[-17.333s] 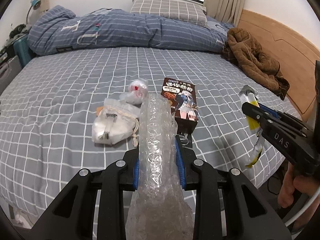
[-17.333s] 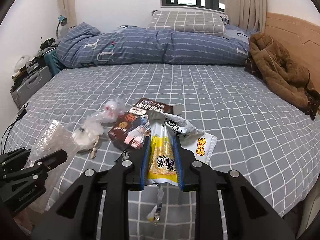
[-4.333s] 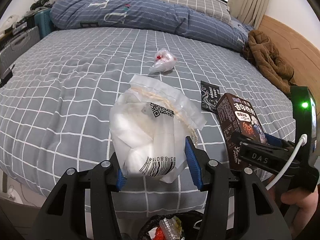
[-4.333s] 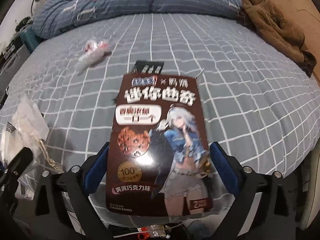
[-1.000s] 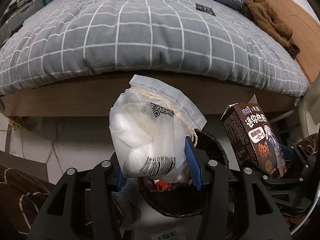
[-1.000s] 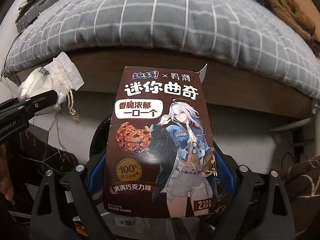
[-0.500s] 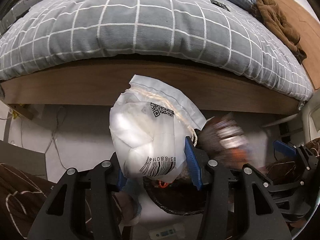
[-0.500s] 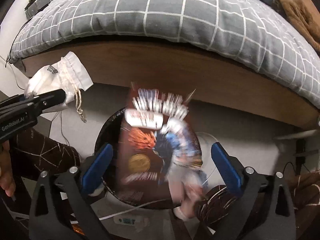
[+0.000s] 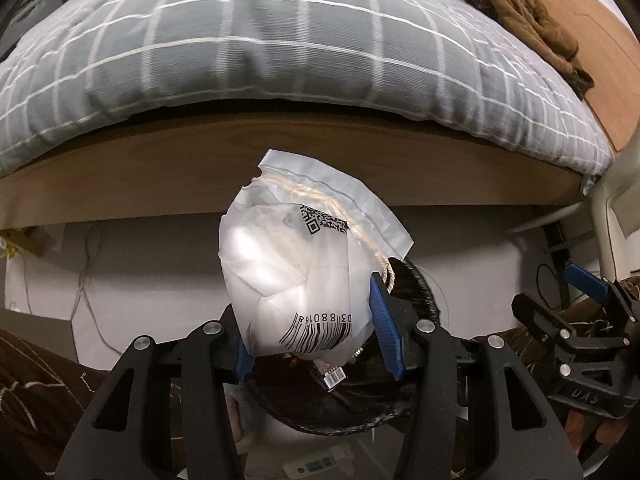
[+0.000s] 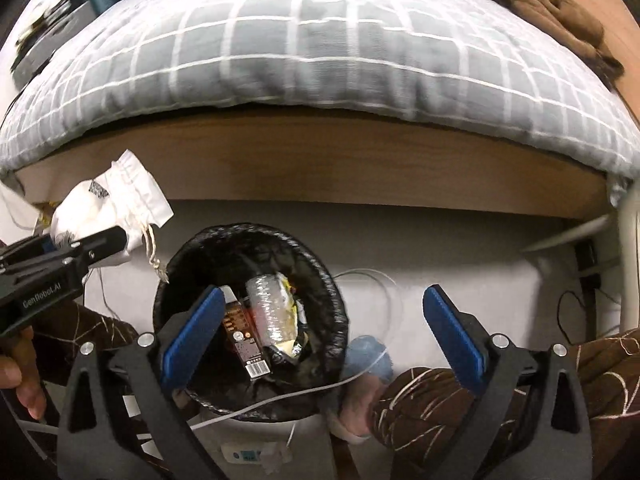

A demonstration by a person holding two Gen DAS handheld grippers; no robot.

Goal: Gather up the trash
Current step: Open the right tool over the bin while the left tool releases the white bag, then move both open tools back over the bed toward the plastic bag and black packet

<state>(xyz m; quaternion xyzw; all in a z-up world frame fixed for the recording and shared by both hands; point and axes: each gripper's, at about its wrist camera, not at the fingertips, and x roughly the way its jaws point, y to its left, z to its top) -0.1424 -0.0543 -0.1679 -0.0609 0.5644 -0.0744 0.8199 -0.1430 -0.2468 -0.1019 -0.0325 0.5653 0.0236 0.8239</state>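
The left gripper (image 9: 316, 332) pinches a white bag (image 9: 296, 276) above the black bin (image 10: 248, 240); the right gripper (image 10: 320, 332) hangs spread wide and empty over the box (image 10: 244, 344) inside

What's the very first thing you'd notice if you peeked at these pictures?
The puffy white drawstring bag pinched in the left tongs, hanging just above the black-lined trash bin on the floor by the bed. Next, the right tongs gaping wide and empty over that bin, where a brown cookie box and a roll of bubble wrap already lie. Behind it all spreads the grey checked bedspread.
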